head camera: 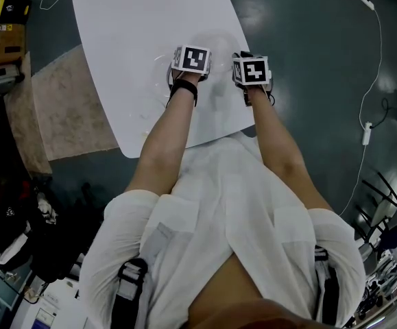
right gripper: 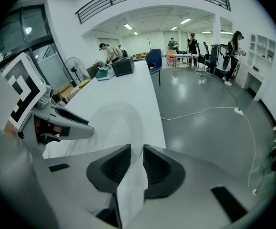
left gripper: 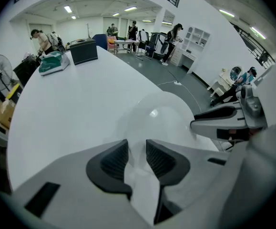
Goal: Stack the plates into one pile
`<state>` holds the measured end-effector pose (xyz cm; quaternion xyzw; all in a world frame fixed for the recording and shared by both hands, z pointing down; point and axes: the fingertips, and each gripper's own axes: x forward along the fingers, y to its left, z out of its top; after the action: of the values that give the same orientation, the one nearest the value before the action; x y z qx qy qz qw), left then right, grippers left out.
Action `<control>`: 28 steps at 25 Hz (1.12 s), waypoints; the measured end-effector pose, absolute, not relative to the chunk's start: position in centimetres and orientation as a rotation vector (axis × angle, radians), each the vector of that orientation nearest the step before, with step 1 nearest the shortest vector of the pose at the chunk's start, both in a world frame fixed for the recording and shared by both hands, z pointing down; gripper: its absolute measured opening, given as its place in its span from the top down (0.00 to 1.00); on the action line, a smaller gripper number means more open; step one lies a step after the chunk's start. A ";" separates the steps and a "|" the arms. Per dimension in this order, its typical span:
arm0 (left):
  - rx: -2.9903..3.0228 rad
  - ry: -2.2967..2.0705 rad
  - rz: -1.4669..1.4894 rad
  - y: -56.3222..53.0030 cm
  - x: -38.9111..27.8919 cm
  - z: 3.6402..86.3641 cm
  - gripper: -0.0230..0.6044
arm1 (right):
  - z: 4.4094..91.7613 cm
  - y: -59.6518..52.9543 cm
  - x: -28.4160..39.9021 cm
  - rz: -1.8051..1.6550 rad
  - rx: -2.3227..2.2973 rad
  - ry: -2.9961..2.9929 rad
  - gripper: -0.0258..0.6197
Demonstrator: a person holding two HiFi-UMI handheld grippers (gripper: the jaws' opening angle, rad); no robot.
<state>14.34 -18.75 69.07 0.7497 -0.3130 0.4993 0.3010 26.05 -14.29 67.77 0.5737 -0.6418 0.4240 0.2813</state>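
plate: one round white plate (left gripper: 159, 116) at the near end of the white table (left gripper: 80, 94), close to the table's right edge, between the two grippers.
plate's lie: face up and roughly level; being round it has no long axis. the line between the two held spots on its rim runs left to right across the table.
plate's contact: i cannot tell whether its underside rests on the table or is just above it.
left gripper: the left gripper (left gripper: 137, 154) points steeply down at the plate's left rim. its two dark ribbed pads are closed on the rim, which fills the narrow gap between them.
right gripper: the right gripper (right gripper: 137, 161) points steeply down at the plate's right rim. its pads also clamp the thin white edge.
grippers to each other: near one another, the plate spanning between them; each shows at the side of the other's view.
far end of table: a black box (left gripper: 83, 51) and a green object (left gripper: 52, 63) stand well apart from the plate.
floor: a white cable (right gripper: 199, 112) lies on the grey floor to the table's right.
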 end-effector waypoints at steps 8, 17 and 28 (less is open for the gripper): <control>2.022 -0.948 1.186 -19.4 13.6 66.3 0.84 | 64.2 -16.0 26.5 0.895 1.628 -1.775 0.85; 2.030 -1.073 1.029 -20.1 11.1 62.2 0.85 | 60.1 -18.2 24.3 0.713 1.601 -1.873 0.85; 1.867 -1.148 0.978 -17.9 1.7 61.5 0.85 | 60.5 -18.6 14.8 0.717 1.341 -1.969 0.85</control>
<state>1.72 -17.90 61.50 0.7252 -0.4457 0.3798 0.3623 14.77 -18.63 60.51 0.5104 -0.7495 0.2728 0.3213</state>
